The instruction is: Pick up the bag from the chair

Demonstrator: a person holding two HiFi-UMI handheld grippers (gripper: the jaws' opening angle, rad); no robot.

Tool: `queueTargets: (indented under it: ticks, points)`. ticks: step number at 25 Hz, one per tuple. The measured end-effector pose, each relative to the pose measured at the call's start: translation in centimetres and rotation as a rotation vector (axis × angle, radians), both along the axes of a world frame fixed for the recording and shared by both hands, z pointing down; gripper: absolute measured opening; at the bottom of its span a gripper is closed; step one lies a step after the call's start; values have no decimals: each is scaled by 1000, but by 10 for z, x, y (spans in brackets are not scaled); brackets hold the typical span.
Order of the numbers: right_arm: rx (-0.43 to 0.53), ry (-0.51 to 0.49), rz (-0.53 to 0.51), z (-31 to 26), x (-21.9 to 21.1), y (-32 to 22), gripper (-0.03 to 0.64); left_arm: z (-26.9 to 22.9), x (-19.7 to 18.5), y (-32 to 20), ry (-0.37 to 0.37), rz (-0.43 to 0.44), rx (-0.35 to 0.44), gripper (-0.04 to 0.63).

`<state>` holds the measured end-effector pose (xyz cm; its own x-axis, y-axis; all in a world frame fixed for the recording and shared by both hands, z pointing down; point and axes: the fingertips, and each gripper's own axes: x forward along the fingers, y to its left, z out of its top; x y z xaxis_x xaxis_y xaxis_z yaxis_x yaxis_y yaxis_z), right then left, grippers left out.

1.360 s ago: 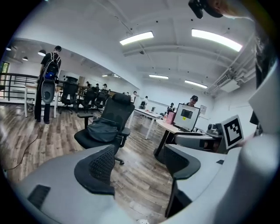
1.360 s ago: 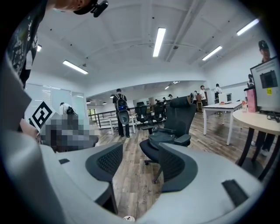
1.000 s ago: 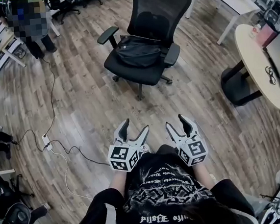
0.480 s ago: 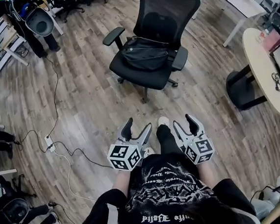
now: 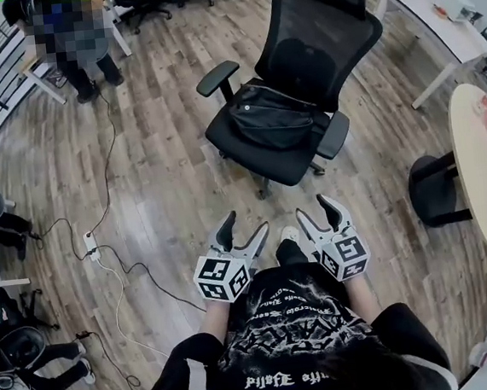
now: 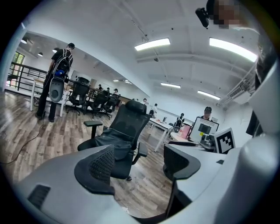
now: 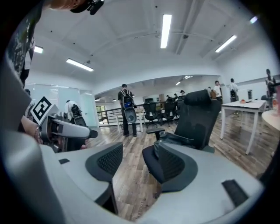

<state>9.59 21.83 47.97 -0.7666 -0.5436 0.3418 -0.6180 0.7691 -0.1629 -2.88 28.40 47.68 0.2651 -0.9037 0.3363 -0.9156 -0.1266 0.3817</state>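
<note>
The pick-up has not begun, by the look of it: the bag (image 5: 272, 120) lies slumped on the seat of the chair (image 5: 321, 43), well ahead of both pairs of jaws and untouched. I judge that the whole job is left to do: cross the floor (image 5: 167, 197), reach in over the seat, grip the bag and lift it clear

The left gripper (image 5: 245, 225) is held low in front of the person's body. Its jaws are spread wide with nothing between them. In the left gripper view only floor and the chair show through the gap, with the bag far beyond the tip of the left-hand jaw. This gripper touches nothing

The right gripper (image 5: 312, 208), just beside the left one, is likewise parted wide and empty. In the right gripper view the chair stands far beyond the right-hand jaw, and the bag is partly hidden behind that jaw's tip, out of reach. Neither gripper holds anything
</note>
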Motion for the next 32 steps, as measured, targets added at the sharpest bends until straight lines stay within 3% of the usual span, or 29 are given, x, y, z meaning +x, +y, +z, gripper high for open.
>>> queueTargets:
  ticks: [5, 16, 26, 32]
  points:
    - [-28, -13, -122, 2, -17, -56, 267, 10, 5, -57, 51, -24, -35, 359]
    - [-17, -38, -121, 7, 19, -161, 267, 24, 39, -160, 1, -32, -75, 359]
    - [-59, -21, -172, 23, 37, -196, 267, 34, 59, -210, 9, -33, -98, 359]
    - [-64, -24, -116, 29, 44, -209, 267, 40, 56, -230, -4, 5, -104, 359]
